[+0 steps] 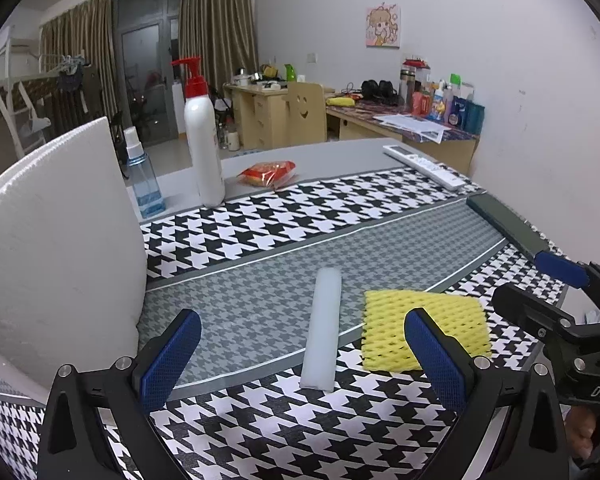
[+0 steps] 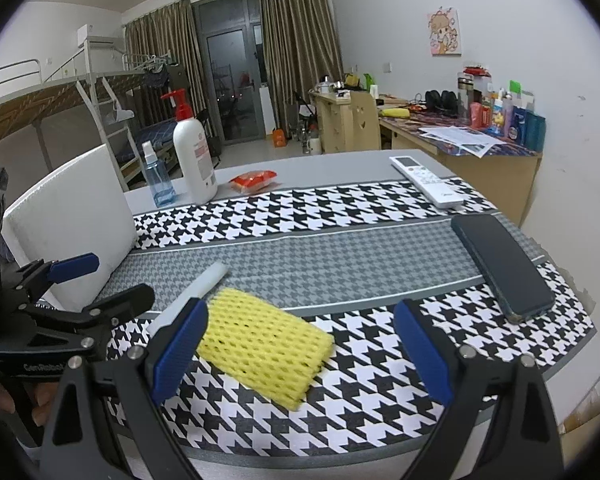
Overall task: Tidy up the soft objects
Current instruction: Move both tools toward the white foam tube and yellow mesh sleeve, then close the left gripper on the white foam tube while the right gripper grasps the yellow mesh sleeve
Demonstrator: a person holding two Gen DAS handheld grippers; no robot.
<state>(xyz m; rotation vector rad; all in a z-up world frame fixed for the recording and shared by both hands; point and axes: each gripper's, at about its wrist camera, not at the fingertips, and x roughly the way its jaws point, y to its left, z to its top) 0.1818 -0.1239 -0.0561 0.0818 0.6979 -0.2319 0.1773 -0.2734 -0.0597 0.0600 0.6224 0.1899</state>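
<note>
Both claws gape wide, holding nothing. The left claw (image 1: 302, 354) frames a white foam stick (image 1: 322, 330). The right claw (image 2: 300, 350) frames a yellow foam net (image 2: 260, 354) on the bench (image 2: 300, 164)

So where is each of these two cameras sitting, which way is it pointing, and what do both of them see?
Left wrist: sits on the left claw, open, low over the table, facing the white foam stick; the right claw shows at right.
Right wrist: sits on the right claw, open, facing the yellow foam net; the left claw shows at left.
Shared: stick, net, white foam board, phone, remote.
</note>
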